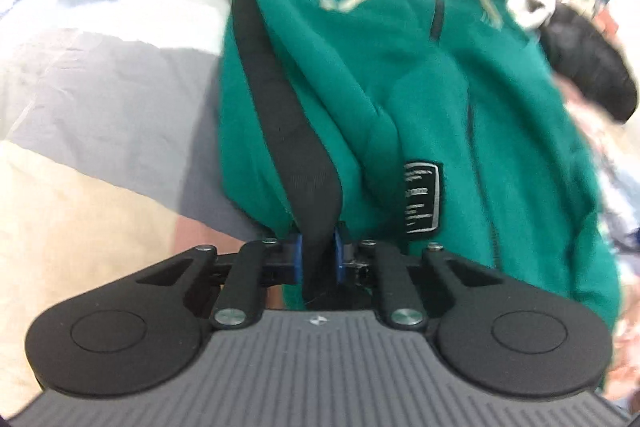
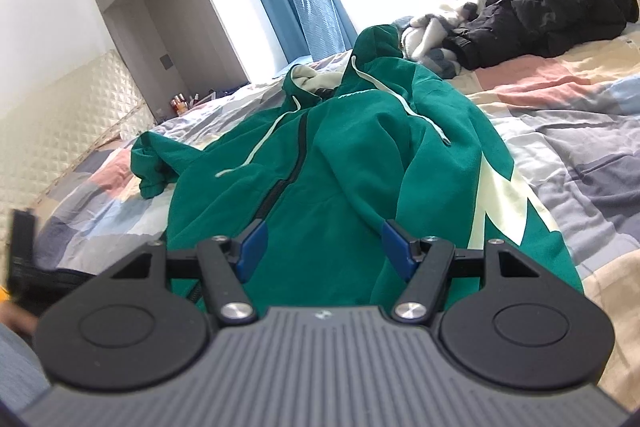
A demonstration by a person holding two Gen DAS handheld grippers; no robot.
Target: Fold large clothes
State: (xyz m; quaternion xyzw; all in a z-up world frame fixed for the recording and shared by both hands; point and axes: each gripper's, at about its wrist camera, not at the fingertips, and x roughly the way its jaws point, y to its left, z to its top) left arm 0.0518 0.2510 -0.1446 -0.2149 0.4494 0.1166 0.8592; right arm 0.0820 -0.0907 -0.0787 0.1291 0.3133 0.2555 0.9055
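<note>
A green zip hoodie (image 1: pixel 400 75) with white drawstrings and a black patch lies spread on the bed. In the left wrist view my left gripper (image 1: pixel 319 255) is shut on the hoodie's black side band (image 1: pixel 280 107) at the hem, and the blue pads pinch the cloth between them. The right wrist view shows the same green hoodie (image 2: pixel 320 195) lying lengthwise, hood at the far end, with a pale stripe on its right side. My right gripper (image 2: pixel 325 247) hovers just over the near hem with its blue pads wide apart and no cloth pressed between them.
The bed has a patchwork quilt (image 2: pixel 560 131) in grey, pink and cream. A black padded coat (image 2: pixel 552 11) and a white soft toy (image 2: pixel 436 23) lie near the far end. A padded headboard wall (image 2: pixel 60 123) runs along the left. Clothes hang by the window.
</note>
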